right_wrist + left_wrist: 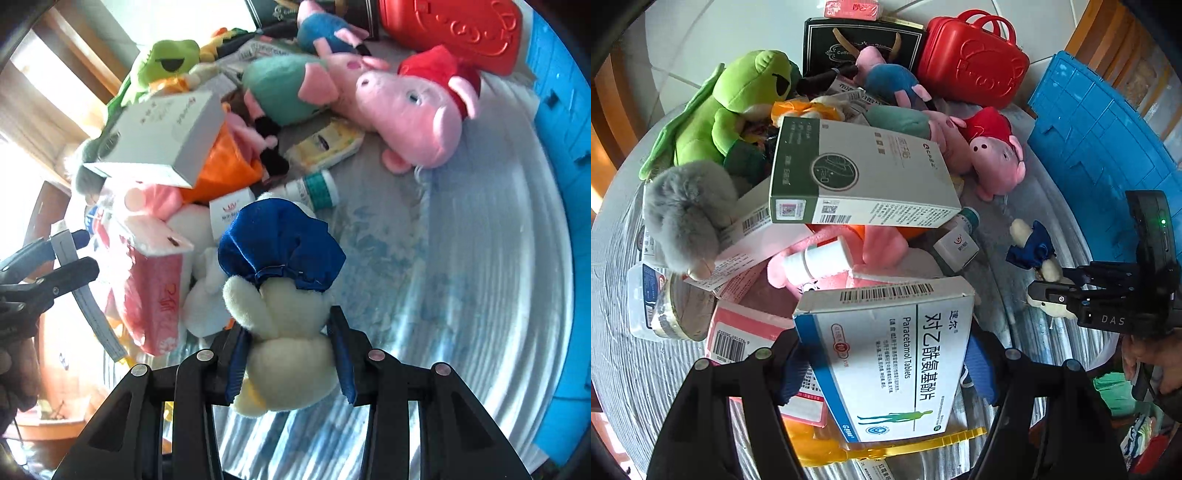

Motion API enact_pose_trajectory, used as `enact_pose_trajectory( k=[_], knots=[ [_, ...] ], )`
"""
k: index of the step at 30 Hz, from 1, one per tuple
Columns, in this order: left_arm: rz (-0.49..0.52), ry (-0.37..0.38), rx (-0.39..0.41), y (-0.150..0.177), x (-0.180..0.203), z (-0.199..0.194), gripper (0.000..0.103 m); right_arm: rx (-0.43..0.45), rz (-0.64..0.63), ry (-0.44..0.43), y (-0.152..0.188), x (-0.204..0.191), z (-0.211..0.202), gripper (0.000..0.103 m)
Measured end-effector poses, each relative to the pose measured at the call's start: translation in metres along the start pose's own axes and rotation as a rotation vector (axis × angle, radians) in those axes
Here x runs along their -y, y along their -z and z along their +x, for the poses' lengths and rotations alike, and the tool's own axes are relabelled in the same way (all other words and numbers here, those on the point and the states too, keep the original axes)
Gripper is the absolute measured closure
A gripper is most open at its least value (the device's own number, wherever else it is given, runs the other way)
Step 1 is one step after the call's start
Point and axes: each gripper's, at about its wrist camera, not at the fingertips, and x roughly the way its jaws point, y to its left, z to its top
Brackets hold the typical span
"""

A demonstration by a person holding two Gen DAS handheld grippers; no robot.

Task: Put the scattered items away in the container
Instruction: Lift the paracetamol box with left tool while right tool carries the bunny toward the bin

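The left gripper (886,365) grasps a white and blue box of paracetamol tablets (886,354) between its blue pads, above the heap of toys and boxes. The right gripper (291,362) is clenched on a small cream plush doll in a blue cloth (280,295). The blue container (1100,136) stands beside the pink pig plush (997,162).
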Motion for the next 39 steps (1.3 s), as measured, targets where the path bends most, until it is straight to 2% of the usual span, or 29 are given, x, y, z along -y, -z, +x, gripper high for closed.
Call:
enact_pose_trajectory(
  k=[4, 8, 16, 29, 39],
  knots=[
    [0.002, -0.022, 0.021, -0.006, 0.002, -0.014, 0.032, 0.026, -0.004, 0.002, -0.020, 0.002, -0.015, 0.063],
    [-0.007, -0.042, 0.045, -0.013, 0.002, -0.029, 0.032, 0.055, -0.008, 0.007, -0.025, 0.000, -0.026, 0.063],
    [-0.018, -0.074, 0.083, -0.026, 0.014, -0.049, 0.031, 0.136, -0.031, 0.000, -0.032, -0.007, -0.086, 0.063],
    [-0.028, -0.148, 0.162, -0.057, 0.062, -0.094, 0.031, 0.244, -0.063, -0.061, -0.035, 0.002, -0.178, 0.063],
    [-0.038, -0.203, 0.203, -0.075, 0.089, -0.116, 0.031, 0.309, -0.101, -0.108, -0.038, 0.014, -0.228, 0.063]
  ],
)
